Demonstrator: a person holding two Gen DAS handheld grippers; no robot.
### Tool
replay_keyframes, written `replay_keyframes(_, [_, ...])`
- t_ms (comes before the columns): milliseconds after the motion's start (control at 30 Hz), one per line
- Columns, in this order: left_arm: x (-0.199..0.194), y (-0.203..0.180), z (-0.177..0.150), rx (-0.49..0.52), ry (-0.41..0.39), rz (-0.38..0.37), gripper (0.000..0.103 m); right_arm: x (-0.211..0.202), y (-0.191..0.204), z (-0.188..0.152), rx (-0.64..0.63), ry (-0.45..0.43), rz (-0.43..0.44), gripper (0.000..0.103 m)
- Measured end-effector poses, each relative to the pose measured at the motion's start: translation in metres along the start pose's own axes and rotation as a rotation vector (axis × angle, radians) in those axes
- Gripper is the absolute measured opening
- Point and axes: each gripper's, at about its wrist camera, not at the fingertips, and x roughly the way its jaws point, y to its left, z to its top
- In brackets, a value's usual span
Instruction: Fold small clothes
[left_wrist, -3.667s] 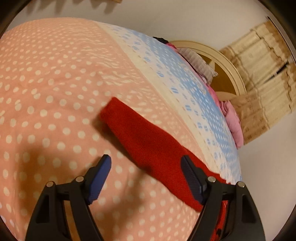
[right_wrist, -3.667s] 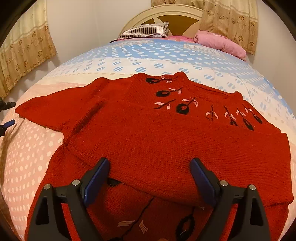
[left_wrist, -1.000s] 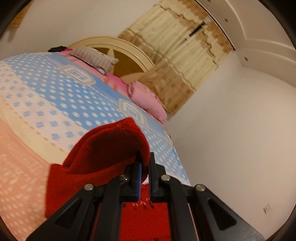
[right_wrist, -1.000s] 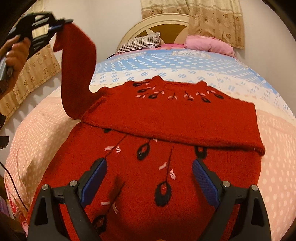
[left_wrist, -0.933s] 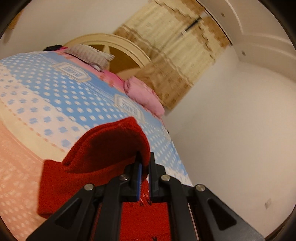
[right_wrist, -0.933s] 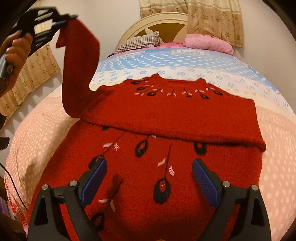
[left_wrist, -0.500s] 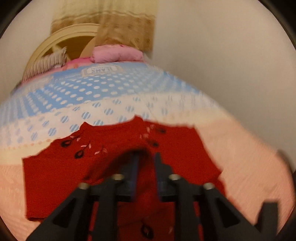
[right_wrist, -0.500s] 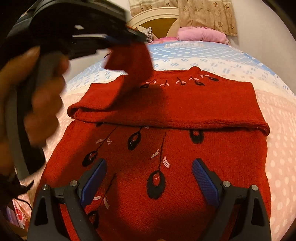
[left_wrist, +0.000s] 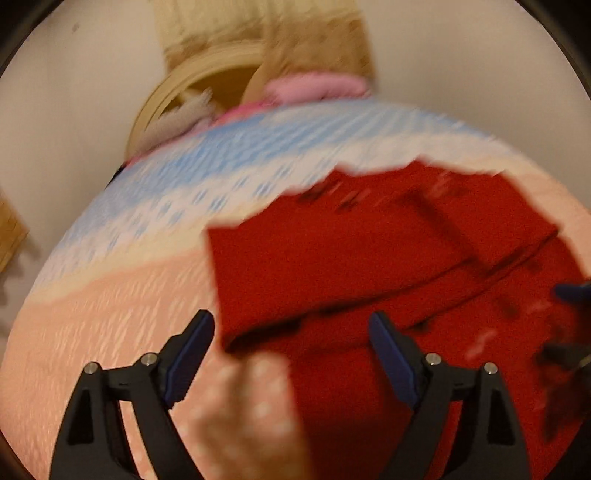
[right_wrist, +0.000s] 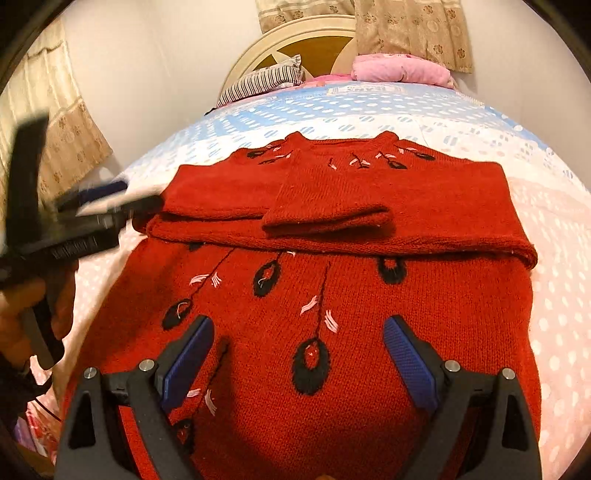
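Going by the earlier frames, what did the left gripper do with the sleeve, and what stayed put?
The left gripper closed on the sleeve, lifted it off the bed, swung it across and let go: its jaws are open now, and the sleeve lies folded over the sweater. The right gripper stayed open over the hem, holding nothing. The other sleeve was already folded across.

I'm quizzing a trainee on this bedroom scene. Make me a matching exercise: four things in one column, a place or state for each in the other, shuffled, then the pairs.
Things:
1. red sweater
2. folded sleeve
3. pink pillow
4. right claw

Places or states:
A. at the headboard, on the right
B. open, above the sweater's lower part
C. spread on the dotted bedspread
D. lying across the sweater's chest

Pairs: 1-C, 2-D, 3-A, 4-B
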Motion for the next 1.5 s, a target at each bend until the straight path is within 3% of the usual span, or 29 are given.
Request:
replay_keyframes(100, [0.014, 0.012, -0.006, -0.049, 0.037, -0.007, 0.09, -0.011, -0.003, 0.004, 0.021, -0.025, 0.007, 0.094])
replay_keyframes(233, [0.009, 0.019, 0.002, -0.134, 0.005, -0.059, 0.09, -0.02, -0.001, 0.023, -0.011, -0.02, -0.065, 0.094])
replay_keyframes(333, [0.004, 0.014, 0.002, -0.139, -0.006, -0.087, 0.091, -0.029, 0.005, 0.043, -0.07, -0.056, -0.092, 0.094])
replay_keyframes(400, [0.004, 0.013, 0.003, -0.134, -0.026, -0.081, 0.1, -0.022, 0.009, 0.055, -0.125, -0.051, -0.134, 0.093])
replay_keyframes(467, [0.012, 0.014, 0.006, -0.142, -0.019, -0.051, 0.101, -0.005, 0.009, 0.063, -0.145, -0.016, -0.133, 0.093])
replay_keyframes(533, [0.027, 0.015, 0.007, -0.153, 0.026, -0.068, 0.101, 0.015, 0.008, 0.065, -0.172, 0.017, -0.14, 0.087])
replay_keyframes(600, [0.043, 0.013, 0.004, -0.145, 0.094, -0.071, 0.101, 0.035, 0.008, 0.066, -0.213, 0.055, -0.184, 0.077])
replay_keyframes(667, [0.045, 0.014, 0.004, -0.157, 0.102, -0.081, 0.103, 0.045, 0.008, 0.064, -0.239, 0.076, -0.192, 0.071])
replay_keyframes(733, [0.05, 0.018, 0.003, -0.183, 0.123, -0.097, 0.103, 0.044, 0.007, 0.064, -0.259, 0.053, -0.215, 0.051])
replay_keyframes(767, [0.054, 0.02, 0.002, -0.205, 0.136, -0.115, 0.103, 0.042, 0.004, 0.066, -0.244, 0.048, -0.197, 0.029])
replay_keyframes(800, [0.056, 0.022, 0.001, -0.22, 0.142, -0.127, 0.103, 0.039, 0.002, 0.068, -0.226, 0.046, -0.181, 0.015])
replay_keyframes(900, [0.052, 0.02, -0.002, -0.219, 0.132, -0.119, 0.103, 0.03, -0.005, 0.078, -0.171, 0.036, -0.139, 0.005])
replay_keyframes(1067, [0.052, 0.021, -0.003, -0.229, 0.129, -0.123, 0.103, 0.005, -0.02, 0.097, -0.032, 0.017, -0.008, 0.004])
replay_keyframes(1233, [0.051, 0.023, -0.004, -0.233, 0.13, -0.123, 0.103, -0.016, -0.047, 0.11, 0.102, 0.0, 0.06, 0.004])
replay_keyframes(1333, [0.051, 0.024, -0.005, -0.235, 0.13, -0.124, 0.103, -0.018, -0.075, 0.114, 0.175, -0.002, 0.046, 0.004])
replay_keyframes(1500, [0.05, 0.022, -0.005, -0.233, 0.127, -0.118, 0.103, 0.01, -0.132, 0.109, 0.333, 0.084, -0.038, 0.004])
